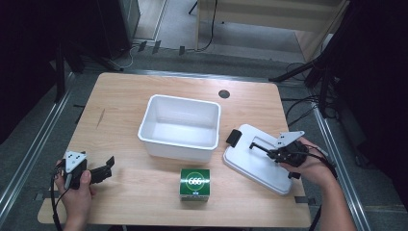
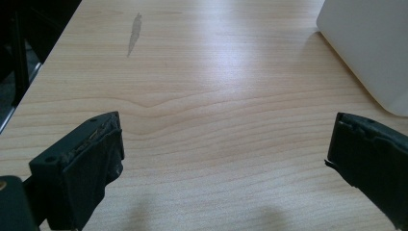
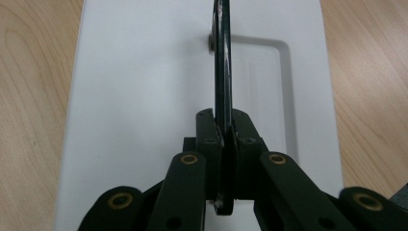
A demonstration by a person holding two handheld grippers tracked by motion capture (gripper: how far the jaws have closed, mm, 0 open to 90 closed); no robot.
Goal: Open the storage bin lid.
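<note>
1. We have the right claw (image 1: 269, 152) clamped on the thin black handle (image 3: 222, 72) of the white lid (image 1: 257, 163); the pads pinch it from both sides, with the handle standing upright out of the lid's recess.
2. The lid lies flat on the tabletop (image 1: 134, 187), just right of the white bin (image 1: 180, 127) and apart from it. A black latch (image 1: 233, 137) sits at the lid's near-bin end.
3. The left claw (image 1: 107, 166) rests low on the tabletop at the near left, jaws wide, nothing between them.
4. The green box (image 1: 195, 183) stands in front of the bin, between the two hands, untouched.
5. Step in hand, as we judge it: handling the lid by its handle. To do it well, keep the pinch centred on the handle, lift straight so the lid stays level, and clear the bin's rim before crossing over.
6. Risk: the handle is thin and may pivot, so the lid could swing or tilt.
7. The right gripper view gives the pad contact on the handle and the moulded recess (image 3: 269, 96); the high view is too small for that.
8. The high view gives the layout of bin, box and lid.
9. The left gripper view adds the bin's outer wall (image 2: 370, 48) and a dark scuff (image 2: 135, 32) on the wood.
</note>
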